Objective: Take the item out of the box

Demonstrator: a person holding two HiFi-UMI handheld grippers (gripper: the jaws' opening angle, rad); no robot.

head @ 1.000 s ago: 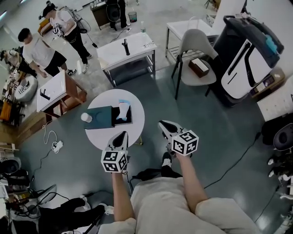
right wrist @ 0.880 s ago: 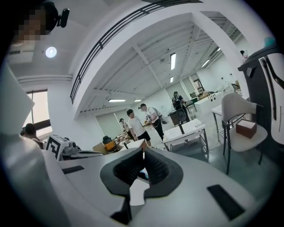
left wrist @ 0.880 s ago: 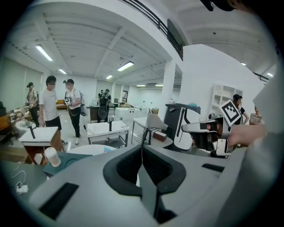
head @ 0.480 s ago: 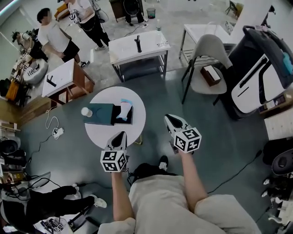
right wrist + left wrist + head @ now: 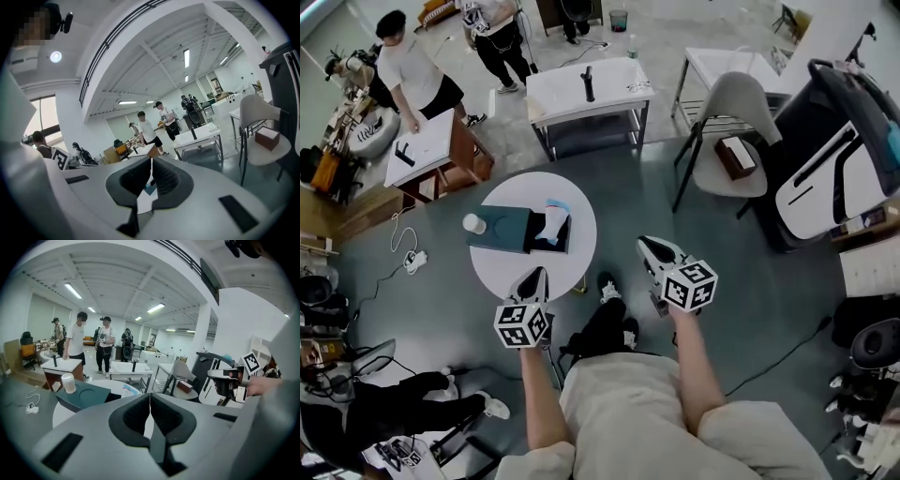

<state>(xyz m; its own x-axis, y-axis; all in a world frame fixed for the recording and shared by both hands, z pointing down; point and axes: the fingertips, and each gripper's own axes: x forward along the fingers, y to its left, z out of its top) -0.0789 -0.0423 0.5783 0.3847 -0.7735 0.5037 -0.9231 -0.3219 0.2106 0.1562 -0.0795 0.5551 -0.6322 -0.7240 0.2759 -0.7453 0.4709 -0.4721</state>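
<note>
A dark teal box lies open on the round white table. A white item with a blue top lies in the box's black right half. A white cup stands on its left end. My left gripper hangs shut and empty over the table's near edge, pointing at the box. In the left gripper view its jaws meet, with the item just beyond. My right gripper is shut and empty over the floor, right of the table; its jaws meet.
A grey chair with a brown tissue box stands at the back right. Beside it is a large black-and-white case. A white bench and a wooden side table stand behind the round table. People work at the far left. Cables run across the floor.
The left gripper has sunk a little at the table's near edge. The right gripper has drifted slightly right, away from the table. The person's foot has stepped forward. Both stay shut.
</note>
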